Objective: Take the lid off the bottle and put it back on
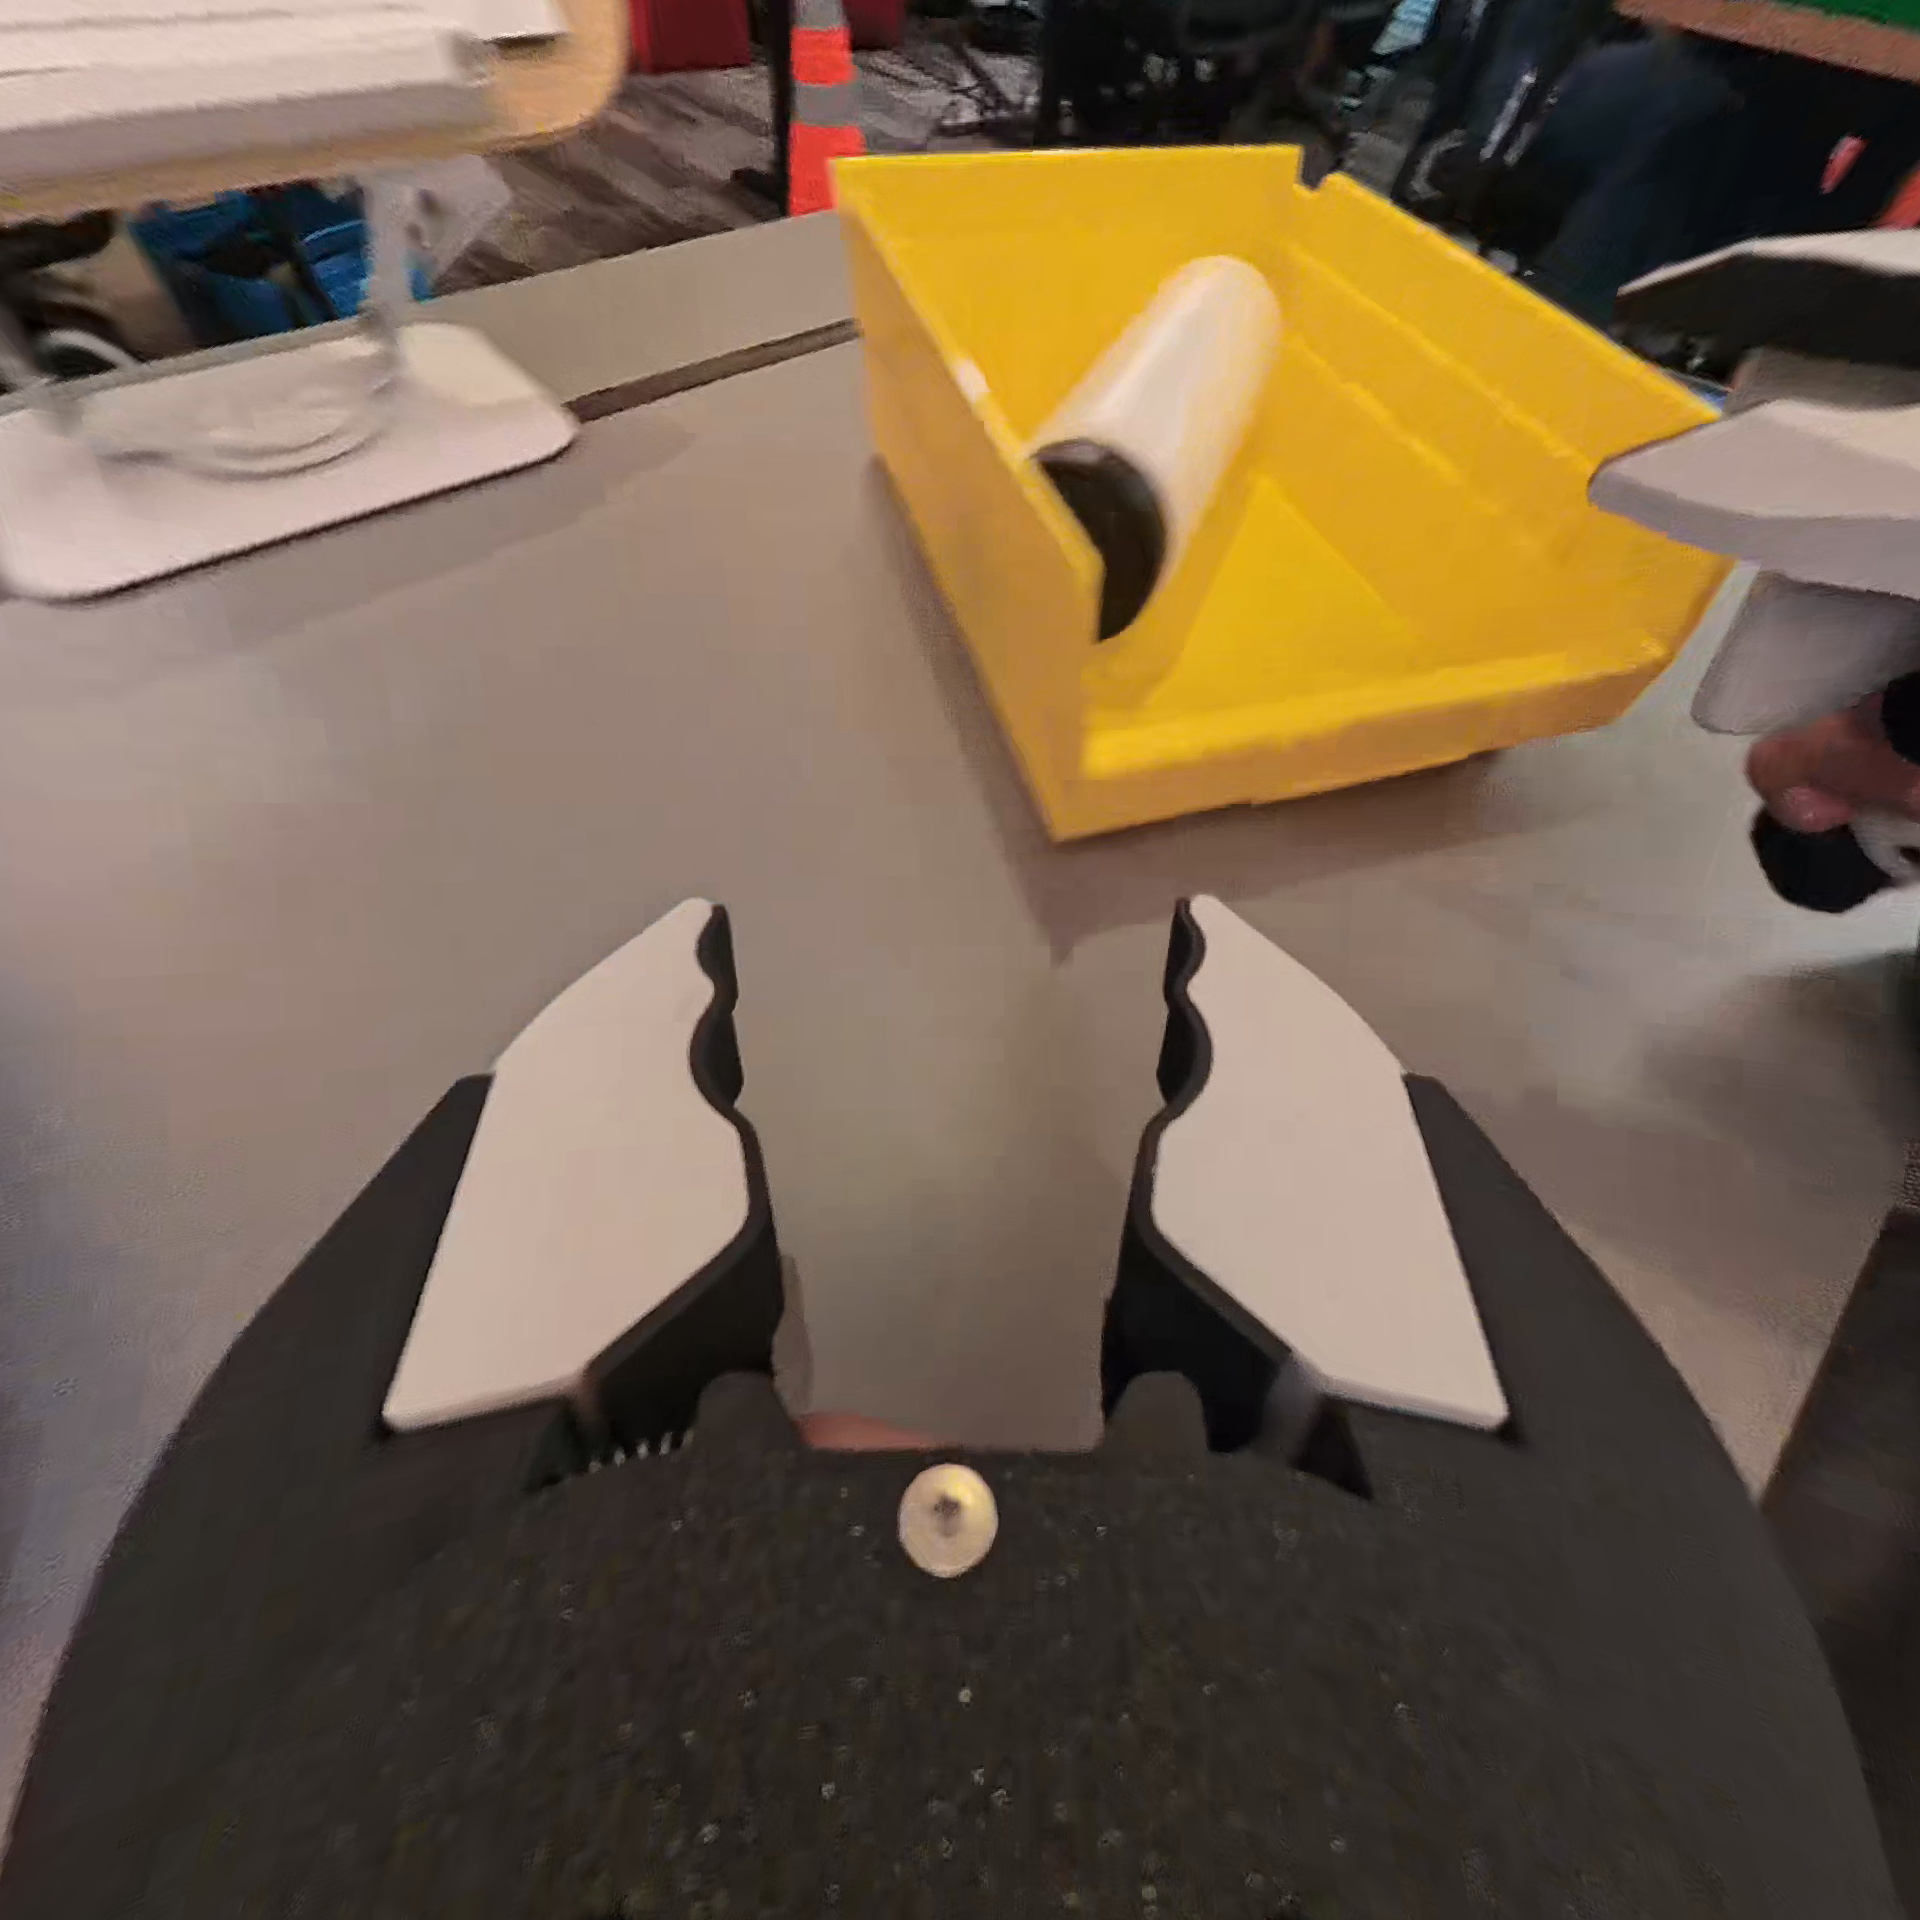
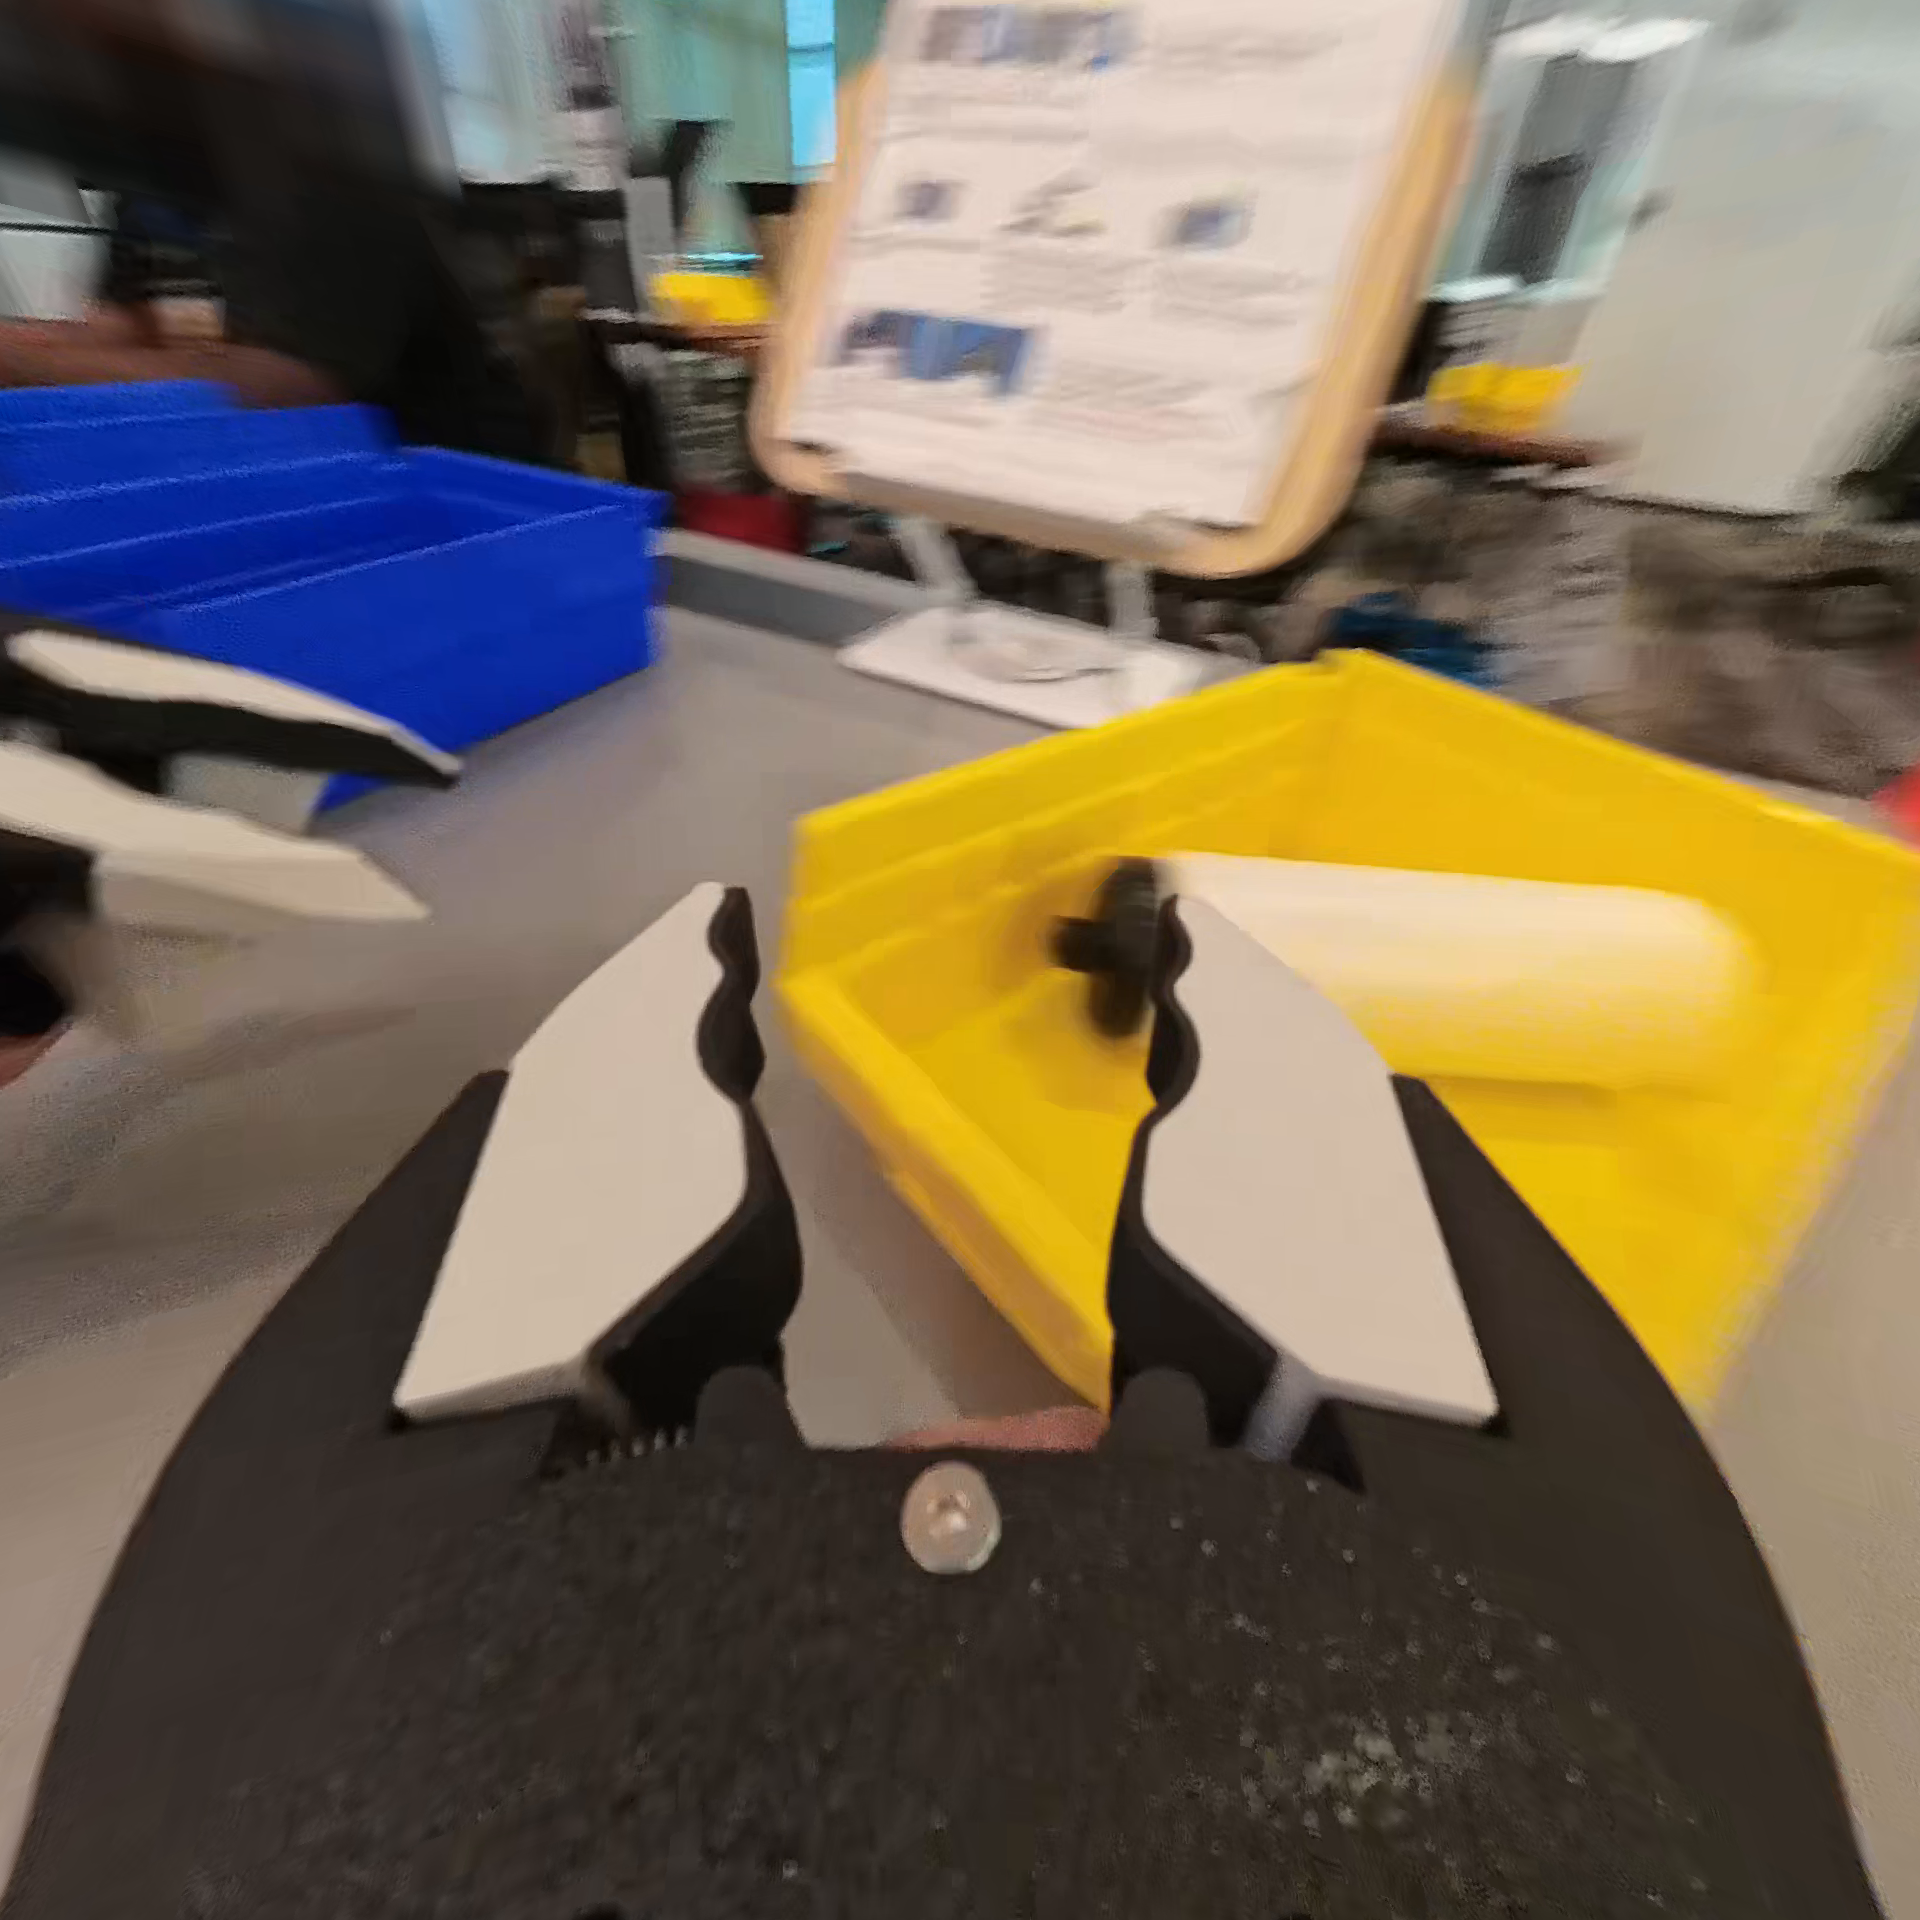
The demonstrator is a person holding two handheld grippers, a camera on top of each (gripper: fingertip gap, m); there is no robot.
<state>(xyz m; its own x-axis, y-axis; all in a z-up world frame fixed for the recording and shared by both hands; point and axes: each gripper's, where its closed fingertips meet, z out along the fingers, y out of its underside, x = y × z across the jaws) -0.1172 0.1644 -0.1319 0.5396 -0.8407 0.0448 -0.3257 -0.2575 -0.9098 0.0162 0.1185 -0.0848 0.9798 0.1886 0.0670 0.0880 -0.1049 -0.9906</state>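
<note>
A white bottle [image 1: 1174, 384] with a black lid [image 1: 1112, 540] lies on its side in a yellow bin [image 1: 1382, 717] on the grey table. In the right wrist view the bottle [image 2: 1455, 966] lies across the bin [image 2: 935, 1122], its black lid [image 2: 1117, 961] pointing left. My left gripper [image 1: 951, 925] is open and empty over the table, short of the bin. My right gripper [image 2: 951, 914] is open and empty, close to the bin's near corner, with the lid just behind its right finger. The right gripper also shows at the right edge of the left wrist view [image 1: 1787, 499].
A white stand base [image 1: 270, 457] with a sign board [image 2: 1122, 260] stands at the table's back. Blue bins [image 2: 364, 582] sit on the left in the right wrist view, beside the left gripper [image 2: 208, 800]. An orange cone [image 1: 826, 104] stands on the floor beyond.
</note>
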